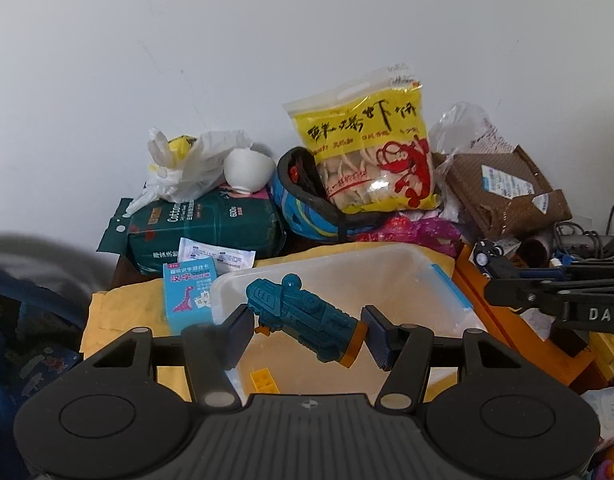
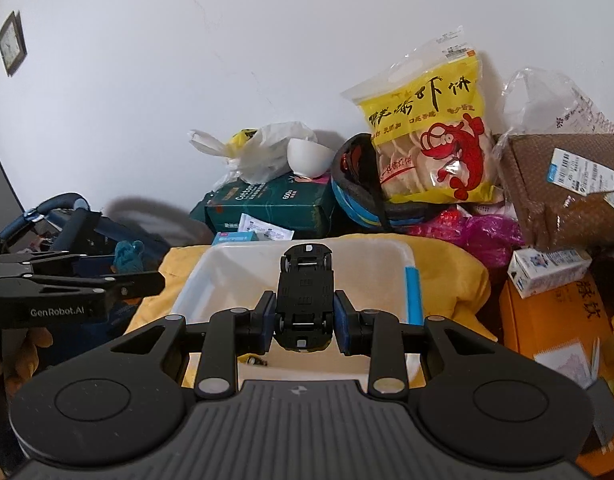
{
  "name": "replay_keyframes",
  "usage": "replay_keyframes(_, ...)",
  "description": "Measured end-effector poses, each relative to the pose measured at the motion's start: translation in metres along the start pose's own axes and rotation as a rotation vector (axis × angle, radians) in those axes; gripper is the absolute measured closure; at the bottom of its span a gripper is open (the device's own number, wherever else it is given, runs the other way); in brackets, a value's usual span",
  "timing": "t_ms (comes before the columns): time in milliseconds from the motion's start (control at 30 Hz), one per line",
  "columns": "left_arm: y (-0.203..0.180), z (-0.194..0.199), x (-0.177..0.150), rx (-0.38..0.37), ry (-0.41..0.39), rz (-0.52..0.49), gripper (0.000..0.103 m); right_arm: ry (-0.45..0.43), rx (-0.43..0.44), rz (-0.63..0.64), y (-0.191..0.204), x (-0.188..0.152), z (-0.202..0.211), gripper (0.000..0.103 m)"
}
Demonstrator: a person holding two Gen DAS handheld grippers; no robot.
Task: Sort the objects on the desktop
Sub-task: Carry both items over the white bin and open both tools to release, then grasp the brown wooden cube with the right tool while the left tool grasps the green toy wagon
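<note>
My left gripper is shut on a teal toy train with an orange end, held over a translucent plastic bin. A yellow brick lies inside the bin. My right gripper is shut on a black toy car, held underside up over the same bin. The left gripper also shows at the left of the right wrist view, with the teal train in it. The right gripper shows at the right of the left wrist view.
The bin sits on yellow padded envelopes. Behind it are a green cotton pack, a white bowl, a blue helmet, a yellow snack bag and a brown parcel. An orange box stands at right.
</note>
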State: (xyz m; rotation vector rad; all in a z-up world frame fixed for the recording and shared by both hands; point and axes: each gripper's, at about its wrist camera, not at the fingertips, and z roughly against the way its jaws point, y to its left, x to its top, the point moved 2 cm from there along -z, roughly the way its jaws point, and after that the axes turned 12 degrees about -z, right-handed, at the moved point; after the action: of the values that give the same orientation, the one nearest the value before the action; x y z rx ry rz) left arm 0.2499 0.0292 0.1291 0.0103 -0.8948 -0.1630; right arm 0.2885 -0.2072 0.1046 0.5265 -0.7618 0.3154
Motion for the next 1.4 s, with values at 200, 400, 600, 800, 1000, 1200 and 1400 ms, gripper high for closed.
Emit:
replay_keyframes(200, 0.004, -0.022, 0.009, 0.005, 0.039, -0.003, 0.041, 0.056, -0.042, 0.017, 0.000, 0.005, -0.029, 0.070)
replay_keyframes(400, 0.009, -0.037, 0.014, 0.013, 0.062, 0.010, 0.041, 0.081, -0.072, 0.033, -0.003, 0.012, -0.048, 0.070)
replay_keyframes(600, 0.011, -0.048, 0.017, 0.099, 0.090, -0.001, 0.024, 0.045, -0.092, 0.033, -0.007, 0.022, -0.053, 0.037)
replay_keyframes(800, 0.016, -0.044, 0.004, 0.090, 0.086, -0.002, 0.024, 0.045, -0.086, 0.019, -0.014, 0.015, -0.050, 0.037)
replay_keyframes(1000, 0.005, -0.003, -0.038, 0.025, -0.004, -0.033, 0.024, 0.026, -0.030, 0.031, -0.010, -0.030, -0.016, 0.037)
replay_keyframes(1200, -0.015, 0.044, -0.121, 0.011, -0.037, -0.038, 0.024, 0.055, 0.005, 0.165, 0.011, -0.139, 0.026, 0.036)
replay_keyframes(1400, -0.051, 0.085, -0.220, 0.018, 0.022, -0.040, 0.024, 0.114, 0.014, 0.252, 0.024, -0.252, 0.059, 0.036)
